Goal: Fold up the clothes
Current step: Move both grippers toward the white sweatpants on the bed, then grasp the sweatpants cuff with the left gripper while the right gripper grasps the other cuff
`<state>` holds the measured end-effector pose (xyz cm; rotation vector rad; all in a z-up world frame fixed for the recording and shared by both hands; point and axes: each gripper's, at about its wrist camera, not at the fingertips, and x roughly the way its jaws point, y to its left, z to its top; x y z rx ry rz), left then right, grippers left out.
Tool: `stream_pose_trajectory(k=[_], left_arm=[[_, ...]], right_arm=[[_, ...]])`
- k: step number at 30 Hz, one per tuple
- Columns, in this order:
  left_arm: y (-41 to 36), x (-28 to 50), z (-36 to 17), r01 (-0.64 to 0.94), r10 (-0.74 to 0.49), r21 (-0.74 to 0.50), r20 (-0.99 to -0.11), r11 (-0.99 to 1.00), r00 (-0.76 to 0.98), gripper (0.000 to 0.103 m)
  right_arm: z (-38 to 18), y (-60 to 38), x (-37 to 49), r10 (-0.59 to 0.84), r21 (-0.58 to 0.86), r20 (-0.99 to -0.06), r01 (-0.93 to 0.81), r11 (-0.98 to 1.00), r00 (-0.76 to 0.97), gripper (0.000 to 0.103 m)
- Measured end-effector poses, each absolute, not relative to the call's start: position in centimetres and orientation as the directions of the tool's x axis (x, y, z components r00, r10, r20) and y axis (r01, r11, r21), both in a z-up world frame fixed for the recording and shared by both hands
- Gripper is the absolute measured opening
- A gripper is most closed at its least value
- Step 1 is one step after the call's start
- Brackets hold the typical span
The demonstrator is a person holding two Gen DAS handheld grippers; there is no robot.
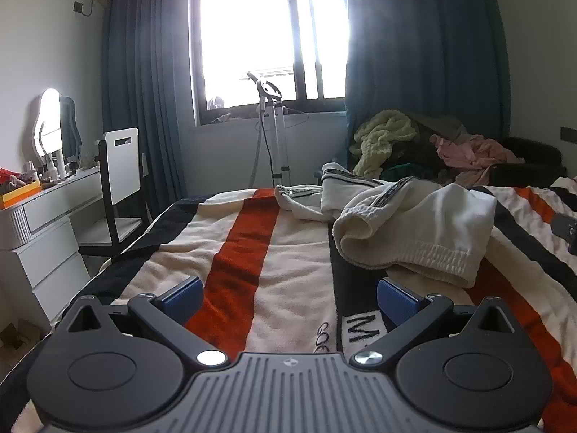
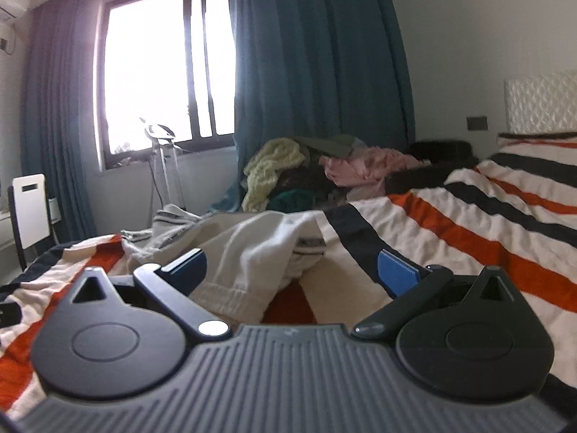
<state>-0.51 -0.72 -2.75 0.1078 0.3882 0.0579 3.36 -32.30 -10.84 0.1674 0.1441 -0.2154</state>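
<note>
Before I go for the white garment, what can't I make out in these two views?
- White garment: bunched, so its type is unclear; the right view is blurred.
- Blanket lettering: left view, cut off by the left gripper.
- Clothes pile: too tangled to count.
- Right gripper: open, empty.

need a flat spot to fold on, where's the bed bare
Bare striped blanket lies between the left gripper and the white pants; more lies right of them, toward the headboard. The clothes pile by the curtain is crowded.
</note>
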Motion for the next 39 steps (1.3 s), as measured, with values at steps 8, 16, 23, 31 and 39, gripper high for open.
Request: stream_pose_trajectory(k=[8, 16, 23, 31, 39], left_arm=[[-0.7, -0.3, -2.9, -0.039, 0.081, 0.116, -0.386, 0.992, 0.919, 0.103], [0.1, 0.4, -3.0, -0.058, 0.095, 0.105, -0.396, 0.993, 0.913, 0.103], [0.0, 5.8, -3.3, -0.066, 0.116, 0.120, -0.486, 0.991, 0.866, 0.103], [-0.8, 16.6, -6.3, -0.028, 0.084, 0.128, -0.454, 0.991, 0.887, 0.103], [-4.9, 24.2, -8.5, 0.211, -0.102, 0.222, -0.421, 0.952, 0.901, 0.103]], right_arm=[[-11.2, -32.0, 3.6, -0.195, 0.136, -0.141, 0.214, 0.967, 0.971, 0.103], [-12.2, -32.5, 4.4, -0.209, 0.149, -0.177, 0.236, 0.960, 0.962, 0.102], [-14.7, -33.1, 8.0, -0.145, 0.205, -0.284, 0.208, 0.956, 0.948, 0.099], [-18.5, -32.3, 16.8, -0.098, 0.208, -0.444, 0.208, 0.956, 0.891, 0.099], [-20.9, -30.4, 17.6, -0.264, 0.098, -0.435, 0.337, 0.936, 0.861, 0.099]])
